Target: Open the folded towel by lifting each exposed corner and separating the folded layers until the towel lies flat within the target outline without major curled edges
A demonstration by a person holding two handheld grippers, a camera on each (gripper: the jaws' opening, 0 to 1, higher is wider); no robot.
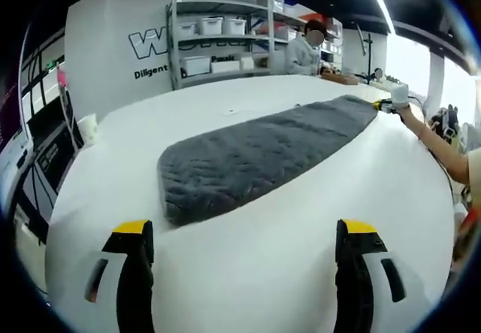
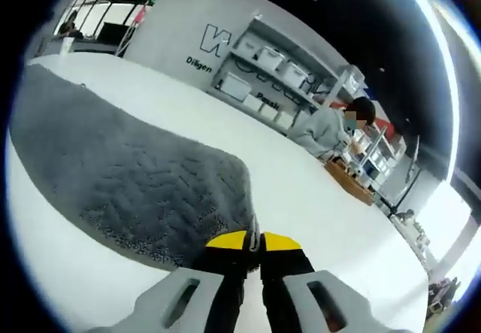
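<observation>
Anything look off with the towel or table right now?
Nothing stands out. The grey towel lies folded, long and smooth on the white table. The right gripper is pinched on its far corner; the left gripper hangs open short of the near end.

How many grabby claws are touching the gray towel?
1. The right gripper is shut on the far end of the gray towel. The left gripper waits open over the white table, not touching.

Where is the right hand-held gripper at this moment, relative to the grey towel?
In the left gripper view, the right hand-held gripper sits at the grey towel's far right end on the white table.
</observation>
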